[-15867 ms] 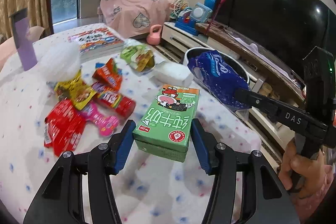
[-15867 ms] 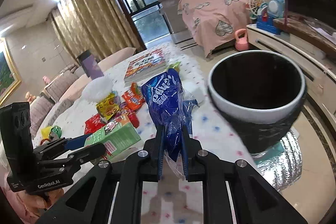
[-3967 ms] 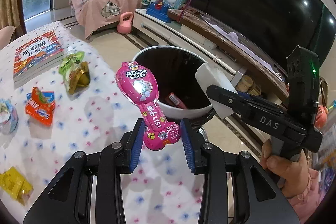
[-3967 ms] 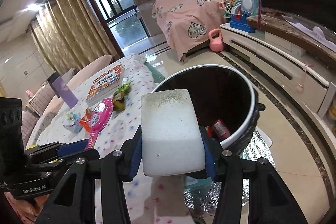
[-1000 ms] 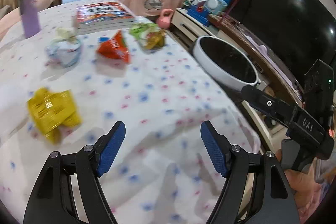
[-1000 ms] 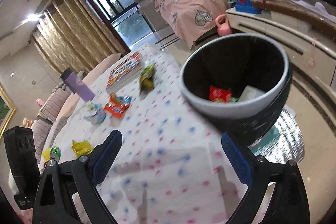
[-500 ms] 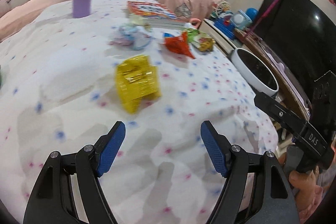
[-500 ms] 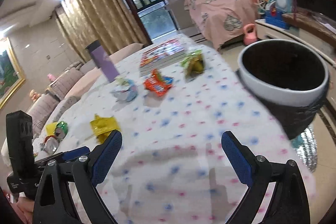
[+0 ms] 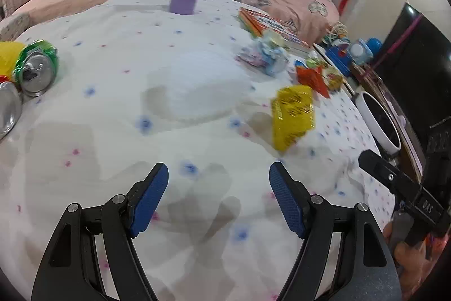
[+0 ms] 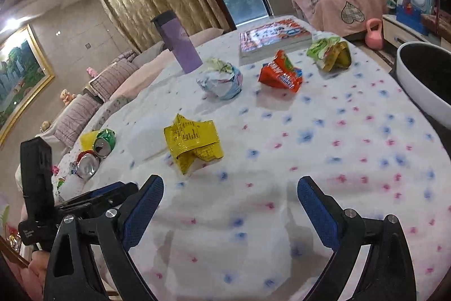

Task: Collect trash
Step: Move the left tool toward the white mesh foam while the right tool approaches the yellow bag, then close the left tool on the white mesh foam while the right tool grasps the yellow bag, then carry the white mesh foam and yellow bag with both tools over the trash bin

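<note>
Both tongs swung from bin toward cans | apart, empty | yellow wrapper blurred

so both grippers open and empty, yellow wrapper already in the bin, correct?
Not quite. Both the left gripper and right gripper are open and empty, but the yellow wrapper lies on the tablecloth, not in the bin. The right wrist view shows it.

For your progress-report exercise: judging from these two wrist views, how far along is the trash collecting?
Done: cannot tell; the bin's inside is dark. In hand: nothing; left gripper and right gripper are open. Left: yellow wrapper, red wrapper, green wrapper, crumpled wrapper, cans.
</note>
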A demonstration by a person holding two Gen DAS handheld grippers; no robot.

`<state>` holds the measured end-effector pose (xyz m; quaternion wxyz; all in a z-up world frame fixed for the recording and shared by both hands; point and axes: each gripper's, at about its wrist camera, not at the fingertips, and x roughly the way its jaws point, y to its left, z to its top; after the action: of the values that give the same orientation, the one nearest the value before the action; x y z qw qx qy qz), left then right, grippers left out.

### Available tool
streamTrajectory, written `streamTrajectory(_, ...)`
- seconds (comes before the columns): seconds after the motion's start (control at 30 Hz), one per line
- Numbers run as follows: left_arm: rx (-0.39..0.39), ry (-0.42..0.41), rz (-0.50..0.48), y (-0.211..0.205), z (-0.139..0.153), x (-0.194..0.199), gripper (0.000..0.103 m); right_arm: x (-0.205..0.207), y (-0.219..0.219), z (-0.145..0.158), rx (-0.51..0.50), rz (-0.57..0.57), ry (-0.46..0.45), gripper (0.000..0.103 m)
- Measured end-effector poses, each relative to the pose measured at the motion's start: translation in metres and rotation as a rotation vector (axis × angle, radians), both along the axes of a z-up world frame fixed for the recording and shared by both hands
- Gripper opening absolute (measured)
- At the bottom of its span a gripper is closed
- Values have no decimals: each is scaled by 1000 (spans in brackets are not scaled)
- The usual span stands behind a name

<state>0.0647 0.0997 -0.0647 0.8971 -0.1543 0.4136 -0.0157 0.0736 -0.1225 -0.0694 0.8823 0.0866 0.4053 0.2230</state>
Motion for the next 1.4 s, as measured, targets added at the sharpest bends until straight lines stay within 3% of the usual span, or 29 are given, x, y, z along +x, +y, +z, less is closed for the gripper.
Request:
streamTrajectory(0.3, -5, 19, 40, 20, -6, 16, 76, 11, 27, -5, -13, 38, 7, 97)
streamTrajectory(0.7, 45, 3, 44, 27, -2, 52, 76, 41, 64, -11, -9, 74, 23, 96)
streamTrajectory(0.83, 42, -4, 45, 29, -4, 58, 75, 50, 66, -18, -12, 56, 43, 92)
streamTrajectory(0.87, 43, -6, 44, 29, -4, 58, 70, 53, 67, -19, -11, 57, 51, 88)
streamTrajectory(0.93, 38, 2, 31, 27, -6, 61, 48, 56, 68, -22, -8, 68, 67, 75)
streamTrajectory(0.97, 25, 9, 20, 26, -8, 62, 30, 58, 69, -25, -12, 73, 78, 64)
streamTrajectory(1.0, 15, 11, 12, 25, -9, 62, 26, 58, 69, -26, -12, 75, 82, 51)
streamTrajectory(1.03, 20, 6, 12, 24, -8, 61, 26, 58, 69, -28, -11, 78, 87, 51)
streamTrajectory(1.07, 27, 1, 10, 21, -6, 59, 15, 57, 67, -29, -3, 78, 86, 48)
streamTrajectory(1.1, 29, 3, 1, 18, -6, 59, 11, 56, 66, -28, -3, 72, 78, 38)
streamTrajectory(1.13, 23, 3, -8, 15, -5, 58, 11, 54, 64, -27, -4, 68, 71, 30)
streamTrajectory(1.4, 20, -14, -93, -27, 6, 54, 11, 45, 34, -7, 2, 27, 18, 27)
